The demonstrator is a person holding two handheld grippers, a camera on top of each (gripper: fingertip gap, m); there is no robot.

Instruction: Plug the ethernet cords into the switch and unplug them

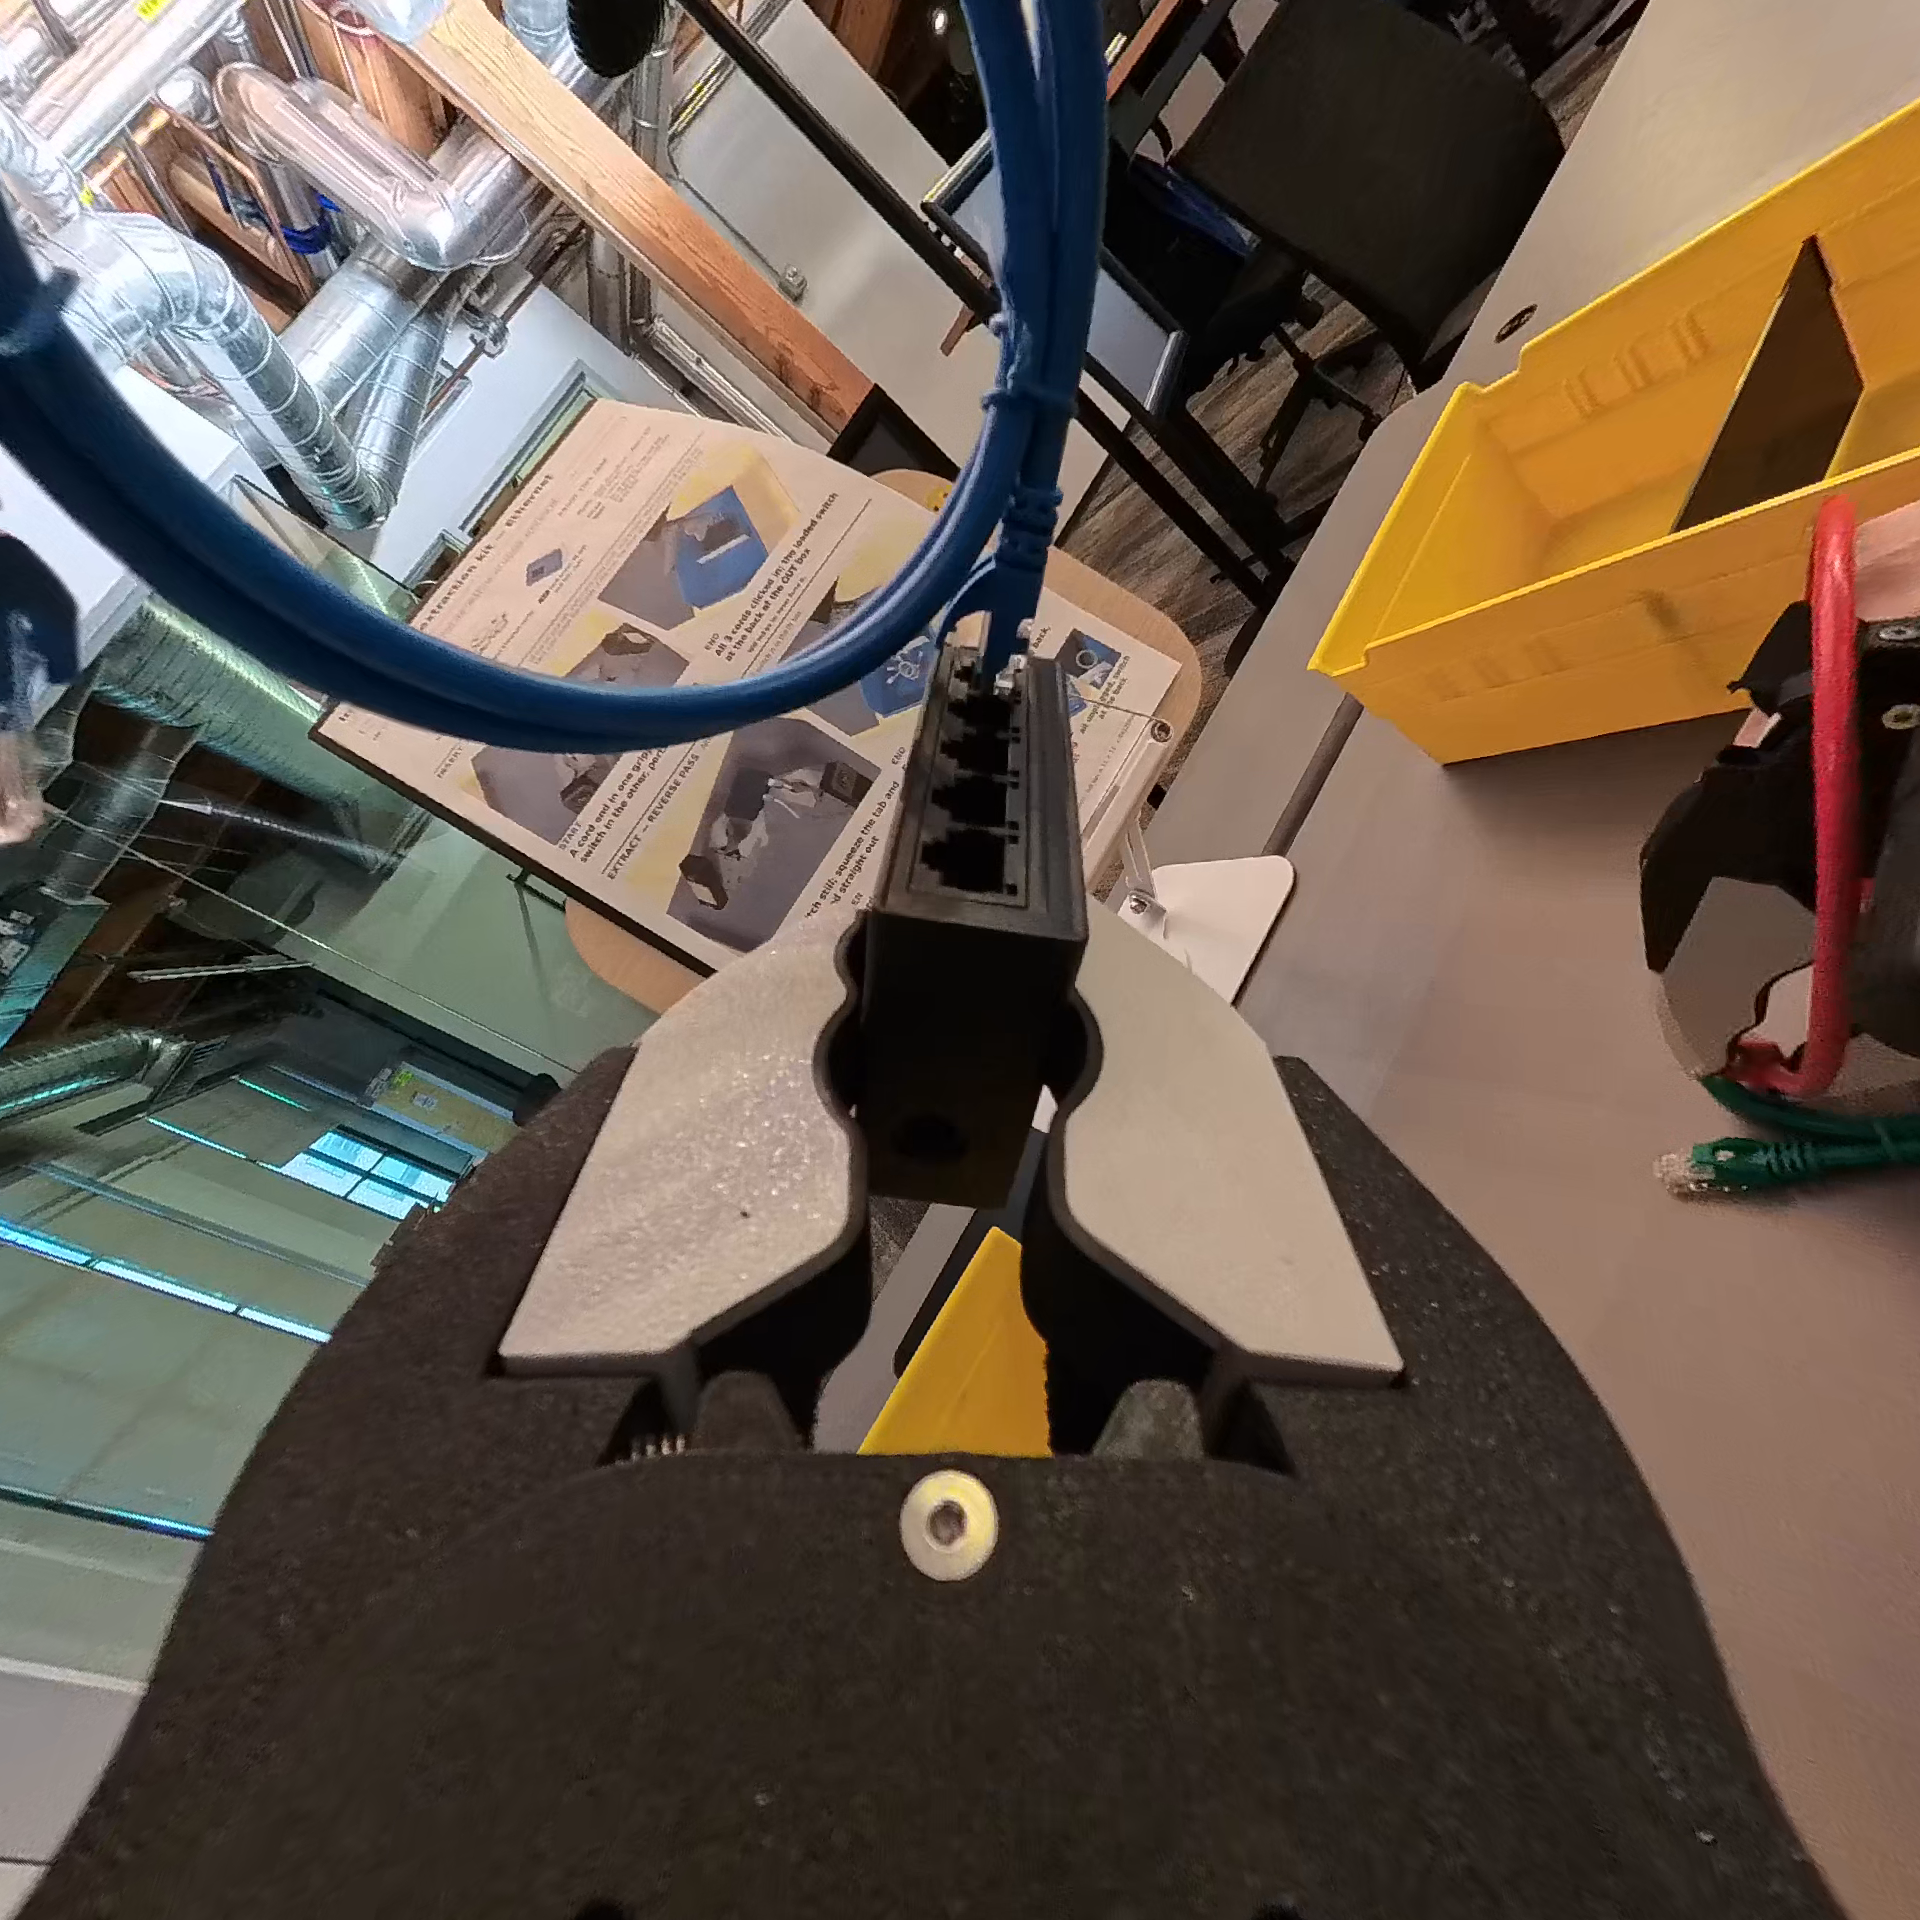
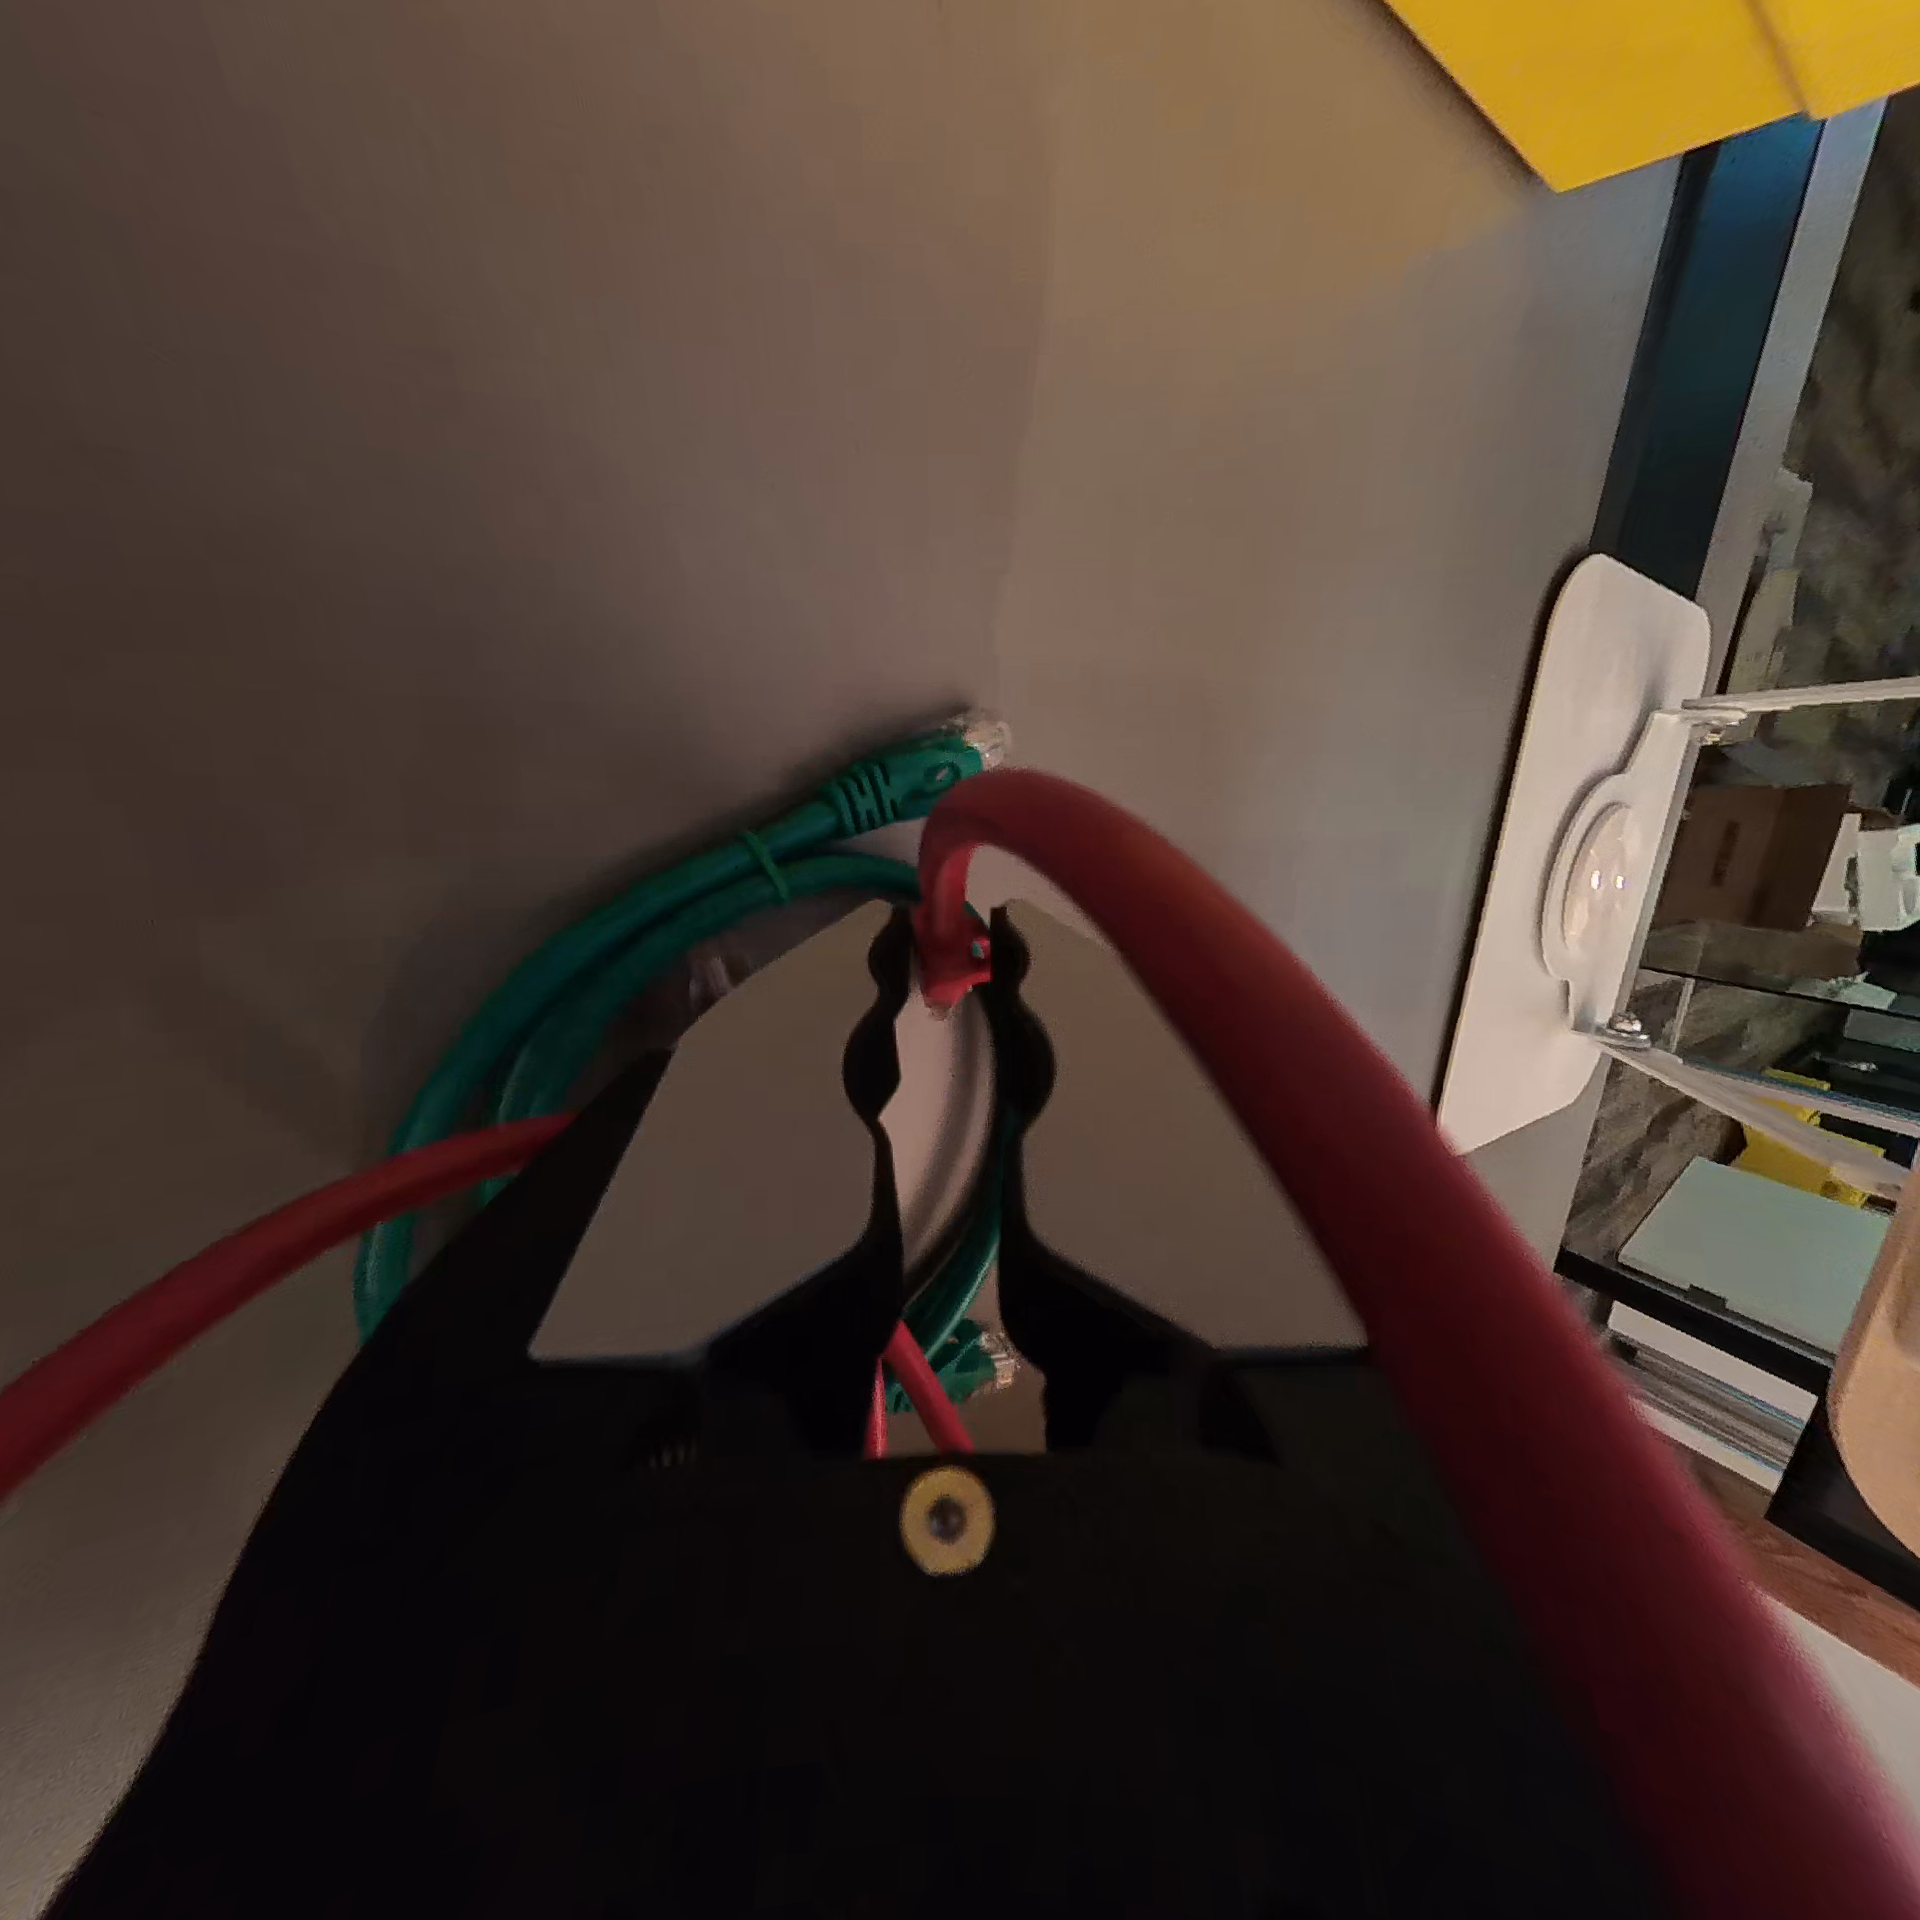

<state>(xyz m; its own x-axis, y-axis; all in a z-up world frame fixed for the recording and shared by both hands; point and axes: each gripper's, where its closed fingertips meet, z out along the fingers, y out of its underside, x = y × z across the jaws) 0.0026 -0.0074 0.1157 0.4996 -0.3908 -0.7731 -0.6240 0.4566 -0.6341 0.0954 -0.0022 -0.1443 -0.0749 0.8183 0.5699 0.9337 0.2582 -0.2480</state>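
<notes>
One blue cord (image 1: 1023, 540) is in the switch (image 1: 977, 821), squeezed by the left gripper (image 1: 961, 1049). Right gripper (image 2: 945, 961) pinches the red cord (image 2: 948, 961); the green cord (image 2: 894, 795) beyond its tips waits.

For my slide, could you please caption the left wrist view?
Left gripper holds the black switch upright, one blue ethernet cord plugged into its far port.
</notes>
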